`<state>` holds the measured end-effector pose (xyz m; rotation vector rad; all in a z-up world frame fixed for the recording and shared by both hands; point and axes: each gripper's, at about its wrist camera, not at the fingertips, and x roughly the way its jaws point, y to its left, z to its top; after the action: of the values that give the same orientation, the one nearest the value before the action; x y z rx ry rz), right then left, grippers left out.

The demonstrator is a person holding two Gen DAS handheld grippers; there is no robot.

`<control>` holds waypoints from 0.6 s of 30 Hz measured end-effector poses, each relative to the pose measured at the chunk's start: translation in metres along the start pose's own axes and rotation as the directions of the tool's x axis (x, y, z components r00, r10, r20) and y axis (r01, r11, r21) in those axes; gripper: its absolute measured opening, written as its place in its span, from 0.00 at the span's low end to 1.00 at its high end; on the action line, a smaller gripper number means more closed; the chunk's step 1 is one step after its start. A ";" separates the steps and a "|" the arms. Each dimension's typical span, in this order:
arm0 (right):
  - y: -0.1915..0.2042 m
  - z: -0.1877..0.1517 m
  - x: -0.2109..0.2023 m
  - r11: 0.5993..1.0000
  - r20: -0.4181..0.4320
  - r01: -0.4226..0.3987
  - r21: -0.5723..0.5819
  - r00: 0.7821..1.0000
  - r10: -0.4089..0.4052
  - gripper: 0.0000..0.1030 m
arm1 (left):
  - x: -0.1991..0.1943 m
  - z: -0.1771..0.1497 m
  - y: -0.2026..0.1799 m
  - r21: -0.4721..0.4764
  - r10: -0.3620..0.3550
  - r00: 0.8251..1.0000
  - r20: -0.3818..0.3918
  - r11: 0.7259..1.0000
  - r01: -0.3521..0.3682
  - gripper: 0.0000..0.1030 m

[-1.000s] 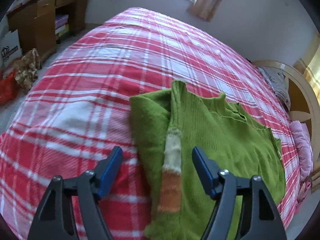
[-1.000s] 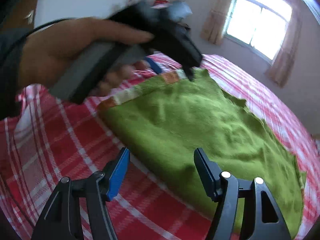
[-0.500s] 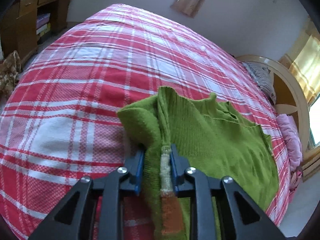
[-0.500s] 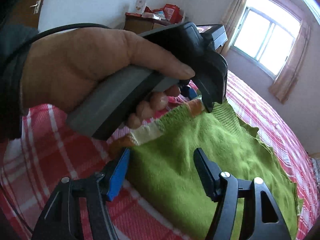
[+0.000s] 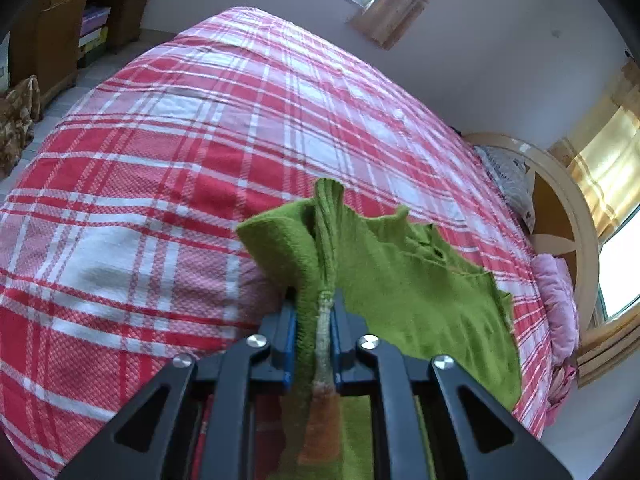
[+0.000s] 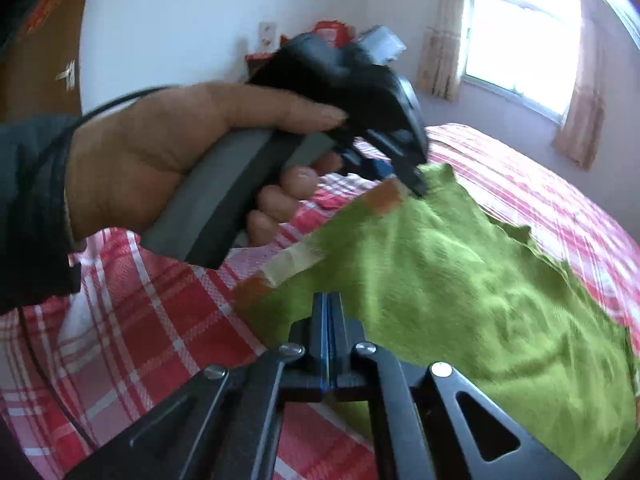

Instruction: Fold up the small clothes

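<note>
A small green knitted sweater (image 5: 404, 284) with a cream and orange striped edge lies on a red and white plaid bed (image 5: 192, 148). My left gripper (image 5: 314, 316) is shut on a bunched fold of the sweater at its striped edge and lifts it a little. In the right wrist view the sweater (image 6: 460, 276) spreads to the right, and my right gripper (image 6: 328, 320) is shut on its near edge beside the striped band (image 6: 296, 260). The left gripper (image 6: 416, 184), held by a hand, pinches the sweater's far corner there.
A wooden desk (image 5: 60, 28) stands far left of the bed, with a bundle on the floor beside it. A round wooden headboard (image 5: 560, 208) and pink pillow (image 5: 556, 304) are at the right. A window with curtains (image 6: 520, 40) is in the far wall.
Both grippers were open a second ago. The left one closed on the sweater's striped edge and raised it. The right one moved in and closed on the near edge.
</note>
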<state>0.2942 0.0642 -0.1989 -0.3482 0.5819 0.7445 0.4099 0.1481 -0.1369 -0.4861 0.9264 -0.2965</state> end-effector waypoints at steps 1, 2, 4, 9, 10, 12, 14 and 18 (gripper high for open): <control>-0.005 -0.003 -0.005 1.000 0.008 -0.008 0.028 1.000 0.008 0.00 | -0.001 0.000 -0.003 -0.003 0.001 1.000 0.006 1.000 -0.001 0.13; -0.014 -0.005 -0.008 0.998 0.014 -0.017 0.057 1.000 0.016 0.00 | -0.002 -0.001 -0.006 -0.006 0.000 1.000 0.010 1.000 0.000 0.13; -0.029 -0.009 -0.014 0.993 0.021 -0.038 0.112 0.999 0.036 0.00 | -0.005 -0.002 -0.013 -0.015 -0.001 1.000 0.019 1.000 0.001 0.13; -0.055 -0.017 -0.033 0.981 0.053 -0.054 0.185 0.998 0.045 0.00 | -0.016 0.000 -0.034 -0.006 -0.010 0.999 0.038 1.000 0.010 0.13; -0.055 -0.015 -0.032 0.981 0.054 -0.054 0.188 0.998 0.045 0.00 | -0.018 0.001 -0.040 0.001 -0.008 0.999 0.041 1.000 0.008 0.13; -0.052 -0.017 -0.034 0.981 0.043 -0.071 0.179 0.997 0.064 0.00 | -0.020 0.002 -0.046 0.017 -0.001 0.999 0.043 1.000 0.000 0.13; -0.049 -0.020 -0.039 0.984 0.049 -0.048 0.170 0.998 0.040 0.00 | -0.020 0.003 -0.046 0.024 0.016 0.999 0.038 1.000 -0.017 0.13; -0.043 -0.025 -0.030 0.988 0.008 -0.049 0.143 0.999 0.049 0.75 | -0.020 0.003 -0.033 0.022 0.045 0.999 0.029 0.999 -0.046 0.13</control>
<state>0.2978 0.0063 -0.1966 -0.1996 0.6379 0.7458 0.3994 0.1300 -0.1047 -0.4471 0.9046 -0.2575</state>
